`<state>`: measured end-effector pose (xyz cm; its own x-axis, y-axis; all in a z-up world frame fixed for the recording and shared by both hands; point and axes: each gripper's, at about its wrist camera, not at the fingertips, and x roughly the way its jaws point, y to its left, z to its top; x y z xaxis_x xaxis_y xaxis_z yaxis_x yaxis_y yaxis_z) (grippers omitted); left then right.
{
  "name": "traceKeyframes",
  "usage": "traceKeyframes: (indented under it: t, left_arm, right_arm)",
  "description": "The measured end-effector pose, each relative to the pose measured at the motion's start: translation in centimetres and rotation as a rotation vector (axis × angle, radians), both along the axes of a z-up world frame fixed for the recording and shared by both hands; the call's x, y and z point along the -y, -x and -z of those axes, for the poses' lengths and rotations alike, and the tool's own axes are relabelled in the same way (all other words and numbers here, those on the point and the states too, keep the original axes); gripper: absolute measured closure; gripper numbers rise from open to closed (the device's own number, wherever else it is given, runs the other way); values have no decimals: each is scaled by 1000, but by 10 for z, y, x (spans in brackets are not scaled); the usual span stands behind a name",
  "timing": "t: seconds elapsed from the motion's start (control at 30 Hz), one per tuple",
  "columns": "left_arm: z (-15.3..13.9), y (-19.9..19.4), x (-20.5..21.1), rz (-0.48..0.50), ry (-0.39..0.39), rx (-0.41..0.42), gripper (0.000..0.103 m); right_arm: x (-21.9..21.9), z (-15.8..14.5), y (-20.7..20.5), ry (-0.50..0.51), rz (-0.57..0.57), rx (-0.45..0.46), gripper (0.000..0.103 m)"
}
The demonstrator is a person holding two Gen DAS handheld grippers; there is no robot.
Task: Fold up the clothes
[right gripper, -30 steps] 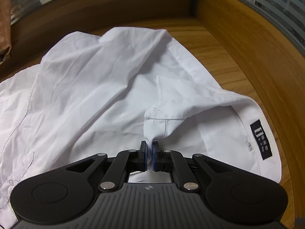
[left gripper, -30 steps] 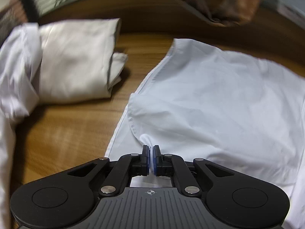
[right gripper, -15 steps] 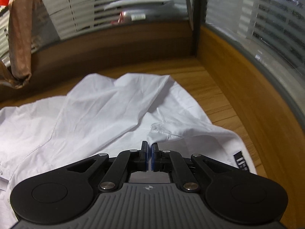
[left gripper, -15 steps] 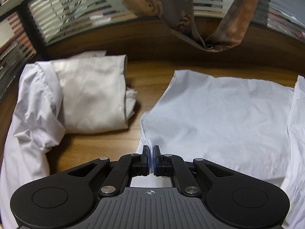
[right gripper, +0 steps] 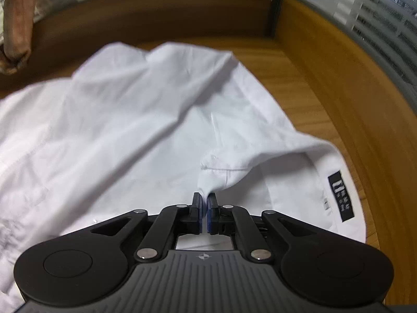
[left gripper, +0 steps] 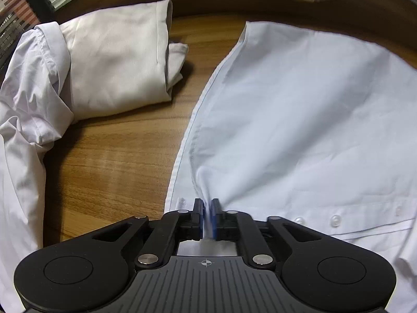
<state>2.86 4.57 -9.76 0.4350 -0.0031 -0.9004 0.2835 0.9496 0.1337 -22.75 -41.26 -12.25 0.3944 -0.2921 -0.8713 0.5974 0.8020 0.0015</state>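
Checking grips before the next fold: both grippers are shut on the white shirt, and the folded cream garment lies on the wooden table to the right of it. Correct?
Not quite. The left wrist view shows the folded cream garment to the left of the white shirt, not the right. The rest holds: left gripper and right gripper are both shut on the shirt, on the wooden table.

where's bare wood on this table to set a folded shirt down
One bare strip of the wooden table runs between the folded cream garment and the spread white button shirt's left edge. Another lies right of the shirt's collar label, along the wooden side wall. The middle is all shirt, pinched by both tongs.
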Motion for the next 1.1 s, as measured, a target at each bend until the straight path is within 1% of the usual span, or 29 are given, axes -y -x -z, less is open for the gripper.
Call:
traceKeyframes:
  t: [0.03,0.07,0.1,0.17,0.2,0.27,0.33,0.37,0.4,0.47,0.53,0.63,0.67,0.7,0.73,0.8,0.83,0.93,1.03,1.1]
  left_arm:
    - [-1,2,1,3,5,6,92]
    - [-3,3,2,6,11,11,87]
    - [-4,5,3,9,16,17,77]
    - [-7,8,5,15,27,29,64]
    - [-9,9,6,19,32,34,61]
    - [-11,13,8,25,43,46,60]
    - [-14,16,10,31,53,57,56]
    - [-17,19,14,43,66,60,54]
    - [-20,23,20,58,81,60,54]
    - [-25,33,33,98,123,53,53]
    - [-28,44,48,134,167,37,50]
    - [-28,61,73,205,242,-21,47]
    - [-28,67,82,232,257,-42,43]
    - [-27,73,91,260,270,-62,42]
    - [-25,77,97,275,273,-74,42]
    - [-21,84,106,294,268,-93,36]
    - [-19,87,111,303,266,-102,36]
    - [-12,97,126,332,259,-129,33]
    - [-3,103,138,339,263,-160,32]
    - [-3,103,140,335,261,-162,32]
  right_arm:
    - [1,5,-1,-7,-5,-21,95]
    - [2,7,-1,-7,-7,-26,91]
    - [3,9,0,-7,-9,-30,87]
    - [4,5,3,-9,-2,-23,83]
    - [5,2,5,-9,4,-15,80]
    - [8,-4,11,-10,15,2,77]
    - [10,-9,16,-11,27,18,77]
    - [11,-12,18,-12,33,26,75]
    - [12,-15,20,-12,36,34,72]
    - [18,-16,15,-5,27,54,70]
    - [23,-17,10,3,17,74,69]
    - [32,-18,3,13,2,103,68]
    - [34,-19,1,17,-3,113,67]
    - [37,-19,-1,20,-8,123,67]
    - [40,-18,-4,20,-13,126,67]
    - [46,-3,-8,-19,-29,74,67]
    - [49,4,-10,-36,-37,53,67]
    - [54,5,-8,-64,-64,47,67]
    - [56,-6,-8,-86,-87,87,67]
    - [55,-15,-9,-101,-120,124,67]
